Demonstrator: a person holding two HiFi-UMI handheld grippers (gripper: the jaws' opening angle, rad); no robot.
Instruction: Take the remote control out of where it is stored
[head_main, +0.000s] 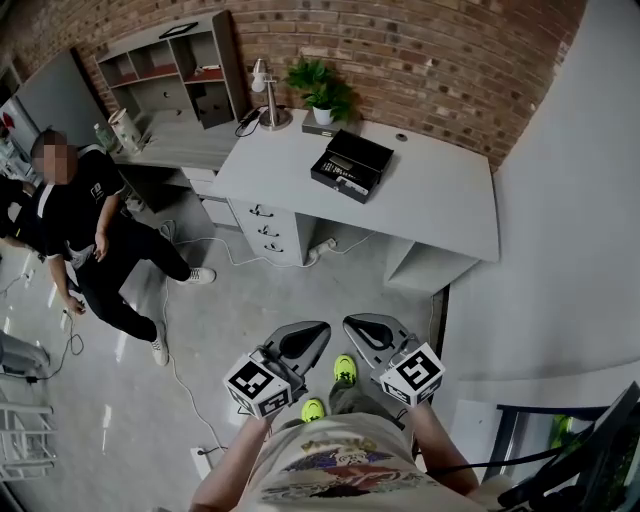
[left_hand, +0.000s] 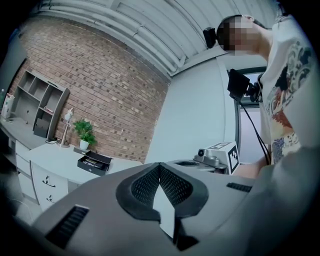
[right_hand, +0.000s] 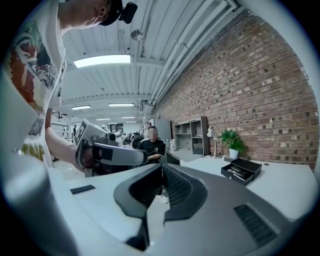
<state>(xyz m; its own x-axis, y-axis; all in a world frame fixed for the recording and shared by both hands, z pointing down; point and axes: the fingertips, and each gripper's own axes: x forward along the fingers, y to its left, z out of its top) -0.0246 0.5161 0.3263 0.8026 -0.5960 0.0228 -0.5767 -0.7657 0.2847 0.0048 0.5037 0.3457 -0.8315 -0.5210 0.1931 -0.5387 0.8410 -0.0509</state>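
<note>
Two grippers are being held close in front of the person's chest, the left gripper (head_main: 305, 342) and the right gripper (head_main: 372, 335) side by side. Each has its jaws pressed together on nothing, which I take for a carrying posture, since the grey desk (head_main: 440, 200) is standing well apart from them. The remote control (head_main: 348, 182) appears to be lying in the open black box (head_main: 352, 160) on that desk, near a potted plant (head_main: 322, 92) and a lamp (head_main: 265, 95). A brick wall (head_main: 430, 50) is running behind, and an onlooker in black (head_main: 75, 215) is waiting at the left.
</note>
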